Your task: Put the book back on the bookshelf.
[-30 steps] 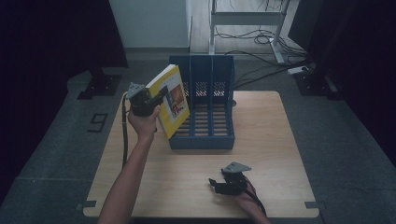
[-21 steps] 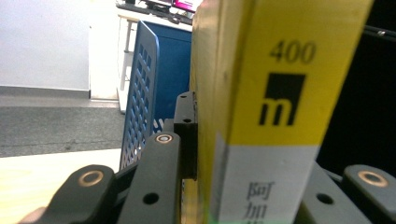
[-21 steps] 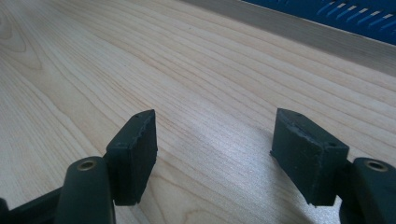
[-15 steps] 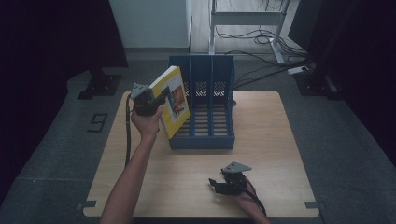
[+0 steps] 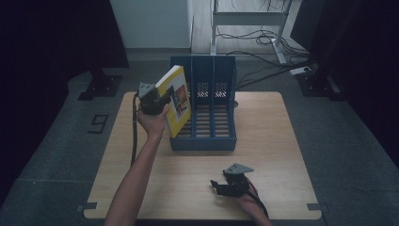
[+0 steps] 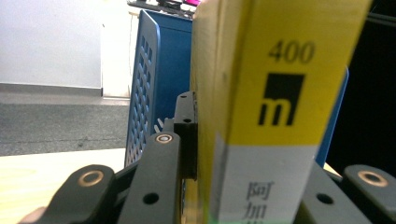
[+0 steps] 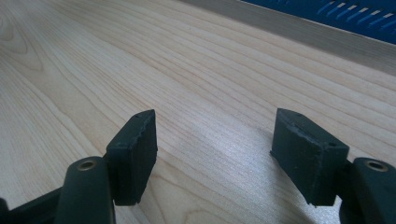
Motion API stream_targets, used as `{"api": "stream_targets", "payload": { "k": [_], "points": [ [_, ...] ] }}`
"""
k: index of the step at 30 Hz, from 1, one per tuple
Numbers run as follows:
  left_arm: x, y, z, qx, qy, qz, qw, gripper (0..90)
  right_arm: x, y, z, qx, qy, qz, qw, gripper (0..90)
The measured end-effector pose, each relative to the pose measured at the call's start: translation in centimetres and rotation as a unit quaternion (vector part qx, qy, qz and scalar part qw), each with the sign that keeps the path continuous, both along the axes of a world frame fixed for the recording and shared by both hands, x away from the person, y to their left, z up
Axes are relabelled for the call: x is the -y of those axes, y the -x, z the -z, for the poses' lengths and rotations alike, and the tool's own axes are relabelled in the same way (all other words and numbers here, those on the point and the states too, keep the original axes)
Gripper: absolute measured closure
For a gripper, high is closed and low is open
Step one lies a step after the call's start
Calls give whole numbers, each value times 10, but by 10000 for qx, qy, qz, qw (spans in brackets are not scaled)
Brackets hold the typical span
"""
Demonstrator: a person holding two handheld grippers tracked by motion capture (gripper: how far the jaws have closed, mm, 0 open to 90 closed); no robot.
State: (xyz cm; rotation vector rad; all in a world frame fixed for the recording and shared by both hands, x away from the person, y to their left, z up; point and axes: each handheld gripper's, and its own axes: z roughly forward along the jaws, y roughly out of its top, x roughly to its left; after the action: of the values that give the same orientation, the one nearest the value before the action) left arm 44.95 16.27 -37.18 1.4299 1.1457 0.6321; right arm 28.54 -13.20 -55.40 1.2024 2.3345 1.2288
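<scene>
A yellow book (image 5: 175, 100) with a white band on its spine (image 6: 266, 112) is clamped in my left gripper (image 5: 155, 100), which is shut on it. The book tilts over the leftmost slot of the blue file rack (image 5: 207, 134), its lower edge at the slot's left wall. In the left gripper view the rack's perforated blue divider (image 6: 140, 102) stands just behind the book. My right gripper (image 5: 221, 185) rests on the wooden table (image 5: 273, 141) near the front edge, open, with bare wood between its fingers (image 7: 133, 154).
The rack has three upright slots and stands at the table's back centre. Beyond the table lie a grey floor, a metal desk frame (image 5: 249, 19) with cables, and a black stand base (image 5: 99, 84) at the left.
My left gripper has carried the book rightward and a little higher, bringing it over the rack's leftmost slot. The right gripper has stayed still.
</scene>
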Motion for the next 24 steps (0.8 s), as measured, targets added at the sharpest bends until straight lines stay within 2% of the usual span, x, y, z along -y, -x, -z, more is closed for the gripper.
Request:
{"api": "stream_targets", "payload": {
  "k": [14, 24],
  "points": [
    [4, -3, 4, -11, -68, -26, 10000, 754, 0, 0, 0, 4, 7, 2, 10000, 306],
    [3, -7, 2, 61, -110, -179, 9998, 754, 0, 0, 0, 6, 8, 0, 10000, 306]
  ]
}}
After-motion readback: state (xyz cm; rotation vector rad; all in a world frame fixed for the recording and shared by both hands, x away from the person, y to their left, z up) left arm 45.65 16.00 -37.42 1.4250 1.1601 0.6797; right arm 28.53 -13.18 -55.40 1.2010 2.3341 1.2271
